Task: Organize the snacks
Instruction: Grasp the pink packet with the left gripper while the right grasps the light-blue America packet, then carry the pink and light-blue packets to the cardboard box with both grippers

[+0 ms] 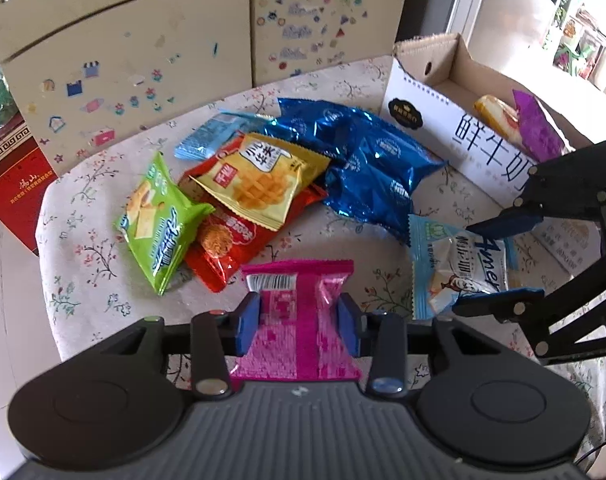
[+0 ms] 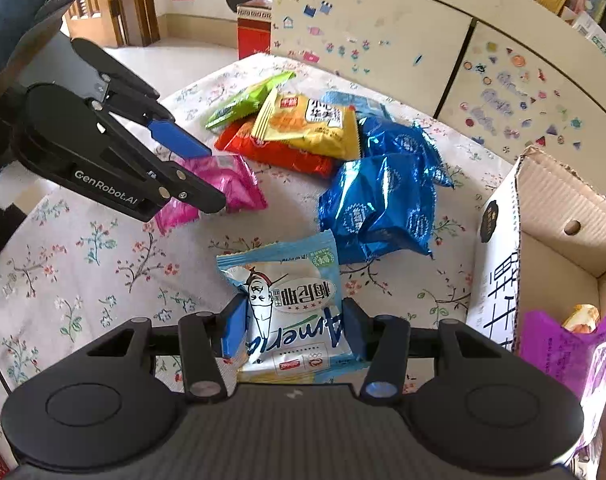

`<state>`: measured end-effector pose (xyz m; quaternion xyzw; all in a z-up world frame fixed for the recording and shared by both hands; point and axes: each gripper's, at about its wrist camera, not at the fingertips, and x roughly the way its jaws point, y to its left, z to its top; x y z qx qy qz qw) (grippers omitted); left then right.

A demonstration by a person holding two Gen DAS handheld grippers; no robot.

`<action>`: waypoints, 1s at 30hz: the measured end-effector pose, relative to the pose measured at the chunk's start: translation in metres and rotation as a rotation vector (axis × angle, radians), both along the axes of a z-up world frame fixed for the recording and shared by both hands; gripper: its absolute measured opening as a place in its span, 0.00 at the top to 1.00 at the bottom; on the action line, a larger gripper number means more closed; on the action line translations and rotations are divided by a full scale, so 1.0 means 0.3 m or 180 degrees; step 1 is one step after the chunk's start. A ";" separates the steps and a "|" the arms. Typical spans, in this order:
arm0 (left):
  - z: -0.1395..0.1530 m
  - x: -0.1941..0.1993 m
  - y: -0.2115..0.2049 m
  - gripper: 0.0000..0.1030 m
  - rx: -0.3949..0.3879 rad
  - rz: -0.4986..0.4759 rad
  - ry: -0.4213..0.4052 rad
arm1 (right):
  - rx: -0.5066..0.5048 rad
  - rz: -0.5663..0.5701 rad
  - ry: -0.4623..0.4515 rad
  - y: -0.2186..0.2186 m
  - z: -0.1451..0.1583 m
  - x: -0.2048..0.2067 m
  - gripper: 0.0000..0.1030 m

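My left gripper [image 1: 299, 326] is shut on a pink snack packet [image 1: 299, 312], its blue pads pinching the wrapper's sides just above the floral tablecloth. In the right wrist view that same gripper [image 2: 203, 172] clamps the pink snack packet [image 2: 223, 184]. My right gripper [image 2: 295, 336] is shut on a light blue and white snack packet [image 2: 291, 300]; from the left wrist view it [image 1: 495, 264] reaches in from the right, holding the light blue and white packet [image 1: 459, 268]. Loose on the table lie a green packet [image 1: 163, 220], a yellow packet [image 1: 259, 180], a red packet [image 1: 231, 240] and shiny blue packets [image 1: 363, 160].
An open cardboard box [image 1: 443, 128] stands on the table's right side, holding a purple packet [image 2: 563, 348] and an orange-yellow one [image 1: 497, 114]. Sticker-covered cabinet doors [image 1: 143, 72] rise behind the table. A red carton [image 1: 15, 184] stands on the floor at left.
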<state>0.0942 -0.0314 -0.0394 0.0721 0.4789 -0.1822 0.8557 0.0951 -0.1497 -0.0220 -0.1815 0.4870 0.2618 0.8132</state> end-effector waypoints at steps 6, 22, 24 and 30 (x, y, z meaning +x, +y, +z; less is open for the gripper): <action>0.010 -0.008 0.001 0.59 0.0014 -0.0030 0.0009 | 0.0021 0.0022 -0.0045 0.007 0.016 -0.006 0.45; -0.048 -0.010 -0.052 0.60 0.0162 -0.0175 -0.0065 | -0.0091 -0.0139 0.0109 -0.005 -0.043 0.017 0.45; -0.038 -0.020 -0.049 0.60 0.0149 -0.0140 -0.0089 | -0.0077 -0.0150 0.0069 -0.010 -0.031 0.015 0.45; 0.027 -0.045 -0.048 0.60 0.0177 -0.0062 -0.0317 | -0.0012 -0.0158 -0.0079 -0.004 0.018 0.003 0.45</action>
